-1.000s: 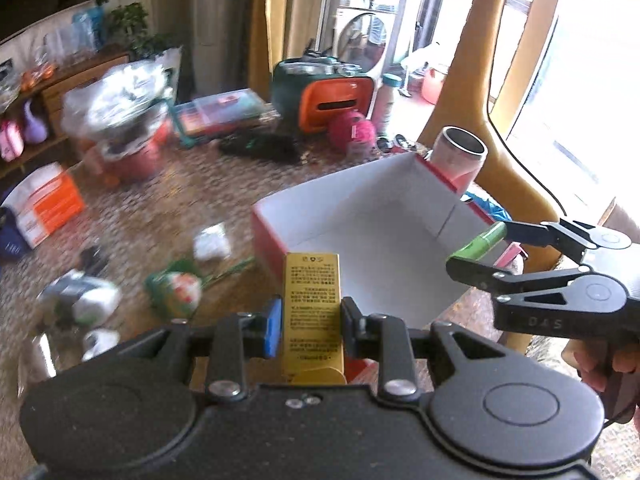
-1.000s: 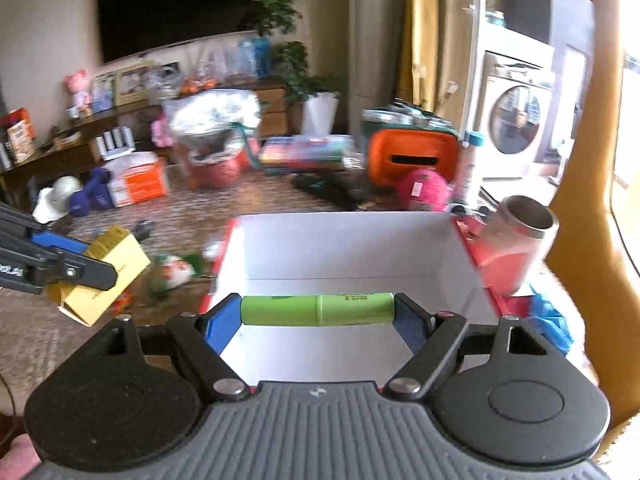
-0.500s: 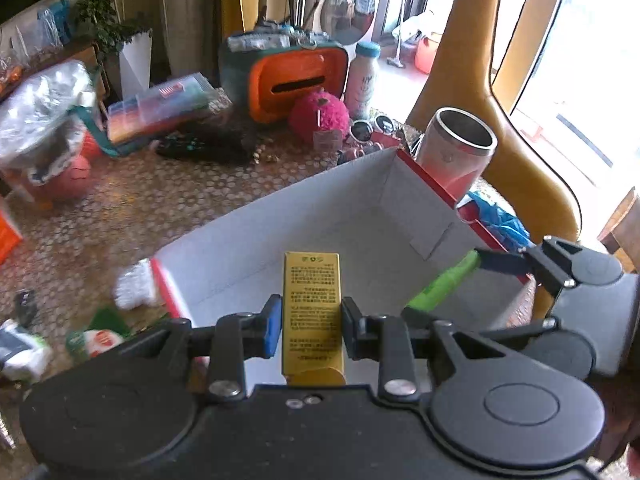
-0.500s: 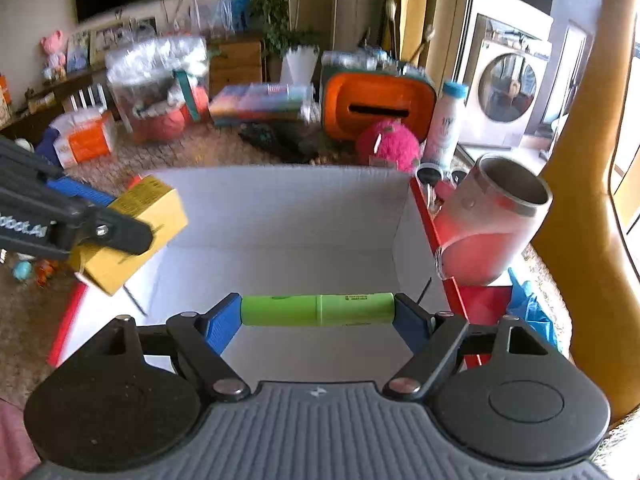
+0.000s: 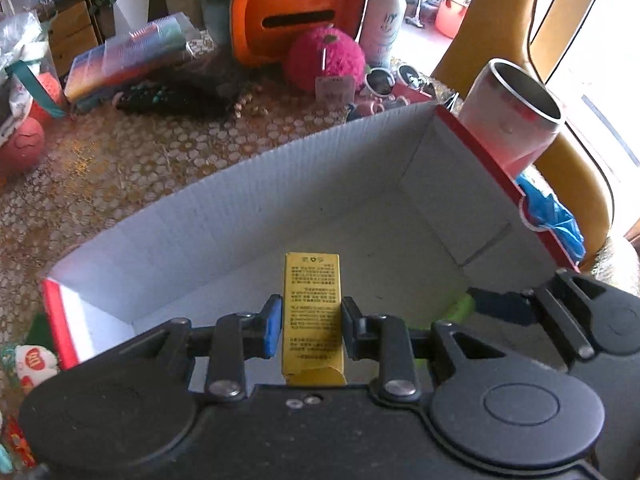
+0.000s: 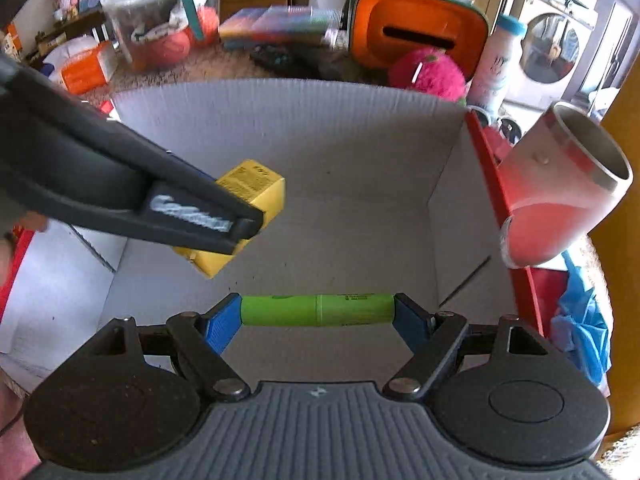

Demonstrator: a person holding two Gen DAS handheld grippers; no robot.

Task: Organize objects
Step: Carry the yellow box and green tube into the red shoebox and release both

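My left gripper (image 5: 310, 318) is shut on a small yellow carton (image 5: 313, 312), held upright over the inside of a white cardboard box with red outer walls (image 5: 248, 188). In the right wrist view the same yellow carton (image 6: 256, 190) hangs at the box's left side, with the left gripper's black finger across it. My right gripper (image 6: 318, 311) is shut on a green cylinder (image 6: 318, 310), clamped end to end and lying crosswise above the white box floor (image 6: 352, 216). From the left wrist view only a green tip of that cylinder (image 5: 460, 307) shows at the right.
A pink metal cup (image 6: 560, 188) leans against the box's right wall, with blue plastic (image 6: 584, 320) below it. Behind the box stand an orange case (image 5: 296, 20), a fuzzy pink ball (image 5: 324, 60), a white bottle (image 5: 386, 20) and a flat plastic case (image 5: 128, 56). Small packets (image 5: 34, 360) lie left.
Both grippers have come forward and down, from beside and in front of the box to over its inside. Each keeps its hold, the left on the carton, the right on the cylinder.
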